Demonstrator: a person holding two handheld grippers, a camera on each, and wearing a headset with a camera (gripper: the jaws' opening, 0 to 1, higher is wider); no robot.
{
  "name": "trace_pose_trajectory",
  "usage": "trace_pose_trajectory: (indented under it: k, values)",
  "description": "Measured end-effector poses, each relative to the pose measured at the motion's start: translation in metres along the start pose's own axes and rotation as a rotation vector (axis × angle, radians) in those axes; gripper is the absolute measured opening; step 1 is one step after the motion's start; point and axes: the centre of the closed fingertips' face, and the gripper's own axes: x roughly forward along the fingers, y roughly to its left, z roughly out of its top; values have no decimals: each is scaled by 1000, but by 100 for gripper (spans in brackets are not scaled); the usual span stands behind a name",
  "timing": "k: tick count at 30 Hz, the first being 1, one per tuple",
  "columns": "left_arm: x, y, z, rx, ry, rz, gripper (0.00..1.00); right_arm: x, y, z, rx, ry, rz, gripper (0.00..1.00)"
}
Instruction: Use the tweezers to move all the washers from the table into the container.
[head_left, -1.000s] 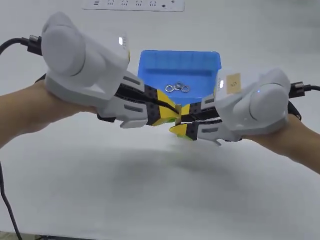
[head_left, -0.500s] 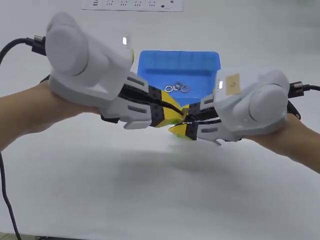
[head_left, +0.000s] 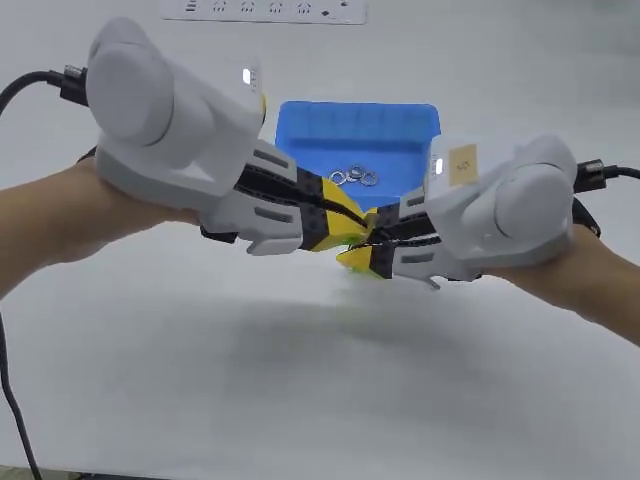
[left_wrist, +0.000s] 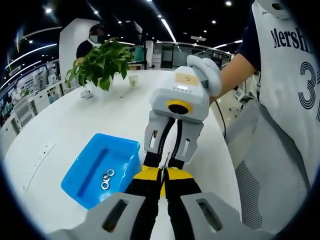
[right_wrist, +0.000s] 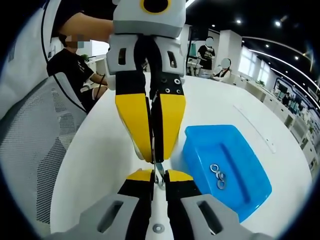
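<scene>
Over the white table (head_left: 300, 340) my left gripper (head_left: 352, 228) and right gripper (head_left: 362, 241) meet tip to tip. Both are shut on the thin metal tweezers (right_wrist: 159, 172), which run between the yellow fingertips. In the left gripper view the tweezers (left_wrist: 163, 166) rise from my own shut left gripper (left_wrist: 161, 178) toward the right gripper (left_wrist: 169, 150) opposite. Behind them stands the blue container (head_left: 395, 135) with three washers (head_left: 355, 177) inside, seen too as washers (right_wrist: 218, 176) in the container (right_wrist: 240, 175). One washer (right_wrist: 158, 228) lies on the table under the right gripper (right_wrist: 159, 178).
A white power strip (head_left: 265, 10) lies at the table's far edge. A potted plant (left_wrist: 102, 62) and a cup (left_wrist: 133, 80) stand far down the table. A mesh chair (right_wrist: 35, 165) is beside the table, and people sit in the background.
The left gripper has edged a little to the right, closer onto the right gripper's tips. The container and washers have not moved.
</scene>
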Motion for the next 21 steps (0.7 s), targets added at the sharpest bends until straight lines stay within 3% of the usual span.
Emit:
trace_pose_trajectory:
  k: [21]
  values:
    - [-17,0,16,3,-57,32,7,-11,-3,21,-16,8,-21,9]
